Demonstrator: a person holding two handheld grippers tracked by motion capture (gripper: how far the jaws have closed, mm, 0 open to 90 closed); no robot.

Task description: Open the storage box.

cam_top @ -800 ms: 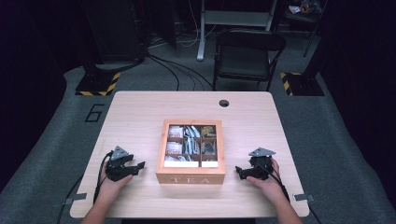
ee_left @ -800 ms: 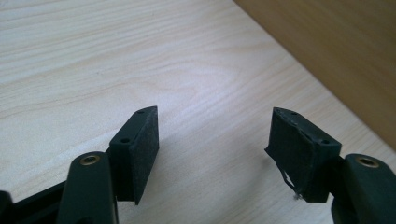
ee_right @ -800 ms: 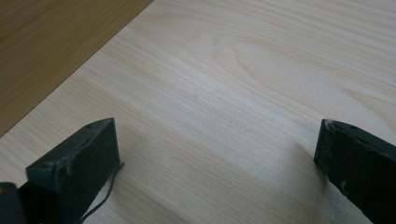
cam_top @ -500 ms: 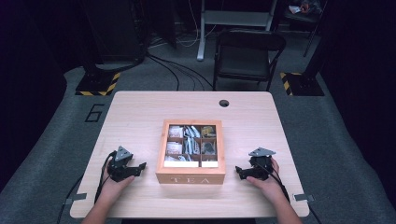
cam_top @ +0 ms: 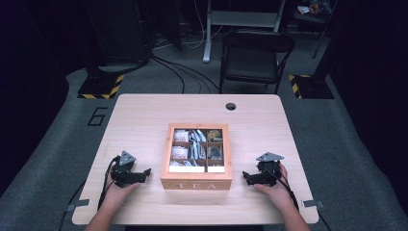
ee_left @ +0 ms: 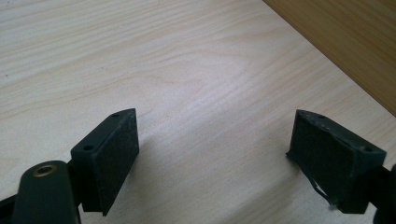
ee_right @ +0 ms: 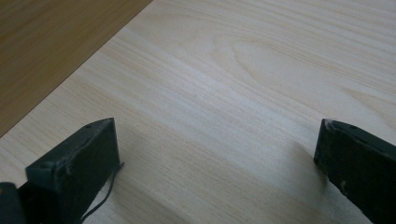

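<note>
A wooden tea box (cam_top: 197, 156) marked TEA stands in the middle of the table, its compartments holding tea bags under a windowed lid. My left gripper (cam_top: 144, 173) rests on the table just left of the box, jaws wide open with bare wood between them (ee_left: 215, 149). The box's brown side wall (ee_left: 355, 42) crosses the upper right of the left gripper view. My right gripper (cam_top: 247, 177) lies on the table just right of the box, also open and holding nothing (ee_right: 217, 161). The box's side wall (ee_right: 51, 46) takes the upper left of the right gripper view.
The light wooden table (cam_top: 144, 120) has a round cable hole (cam_top: 231, 106) near its far edge. A black folding chair (cam_top: 253, 60) stands behind the table. Cables (cam_top: 173, 72) and yellow-black striped bases (cam_top: 101, 89) lie on the grey floor.
</note>
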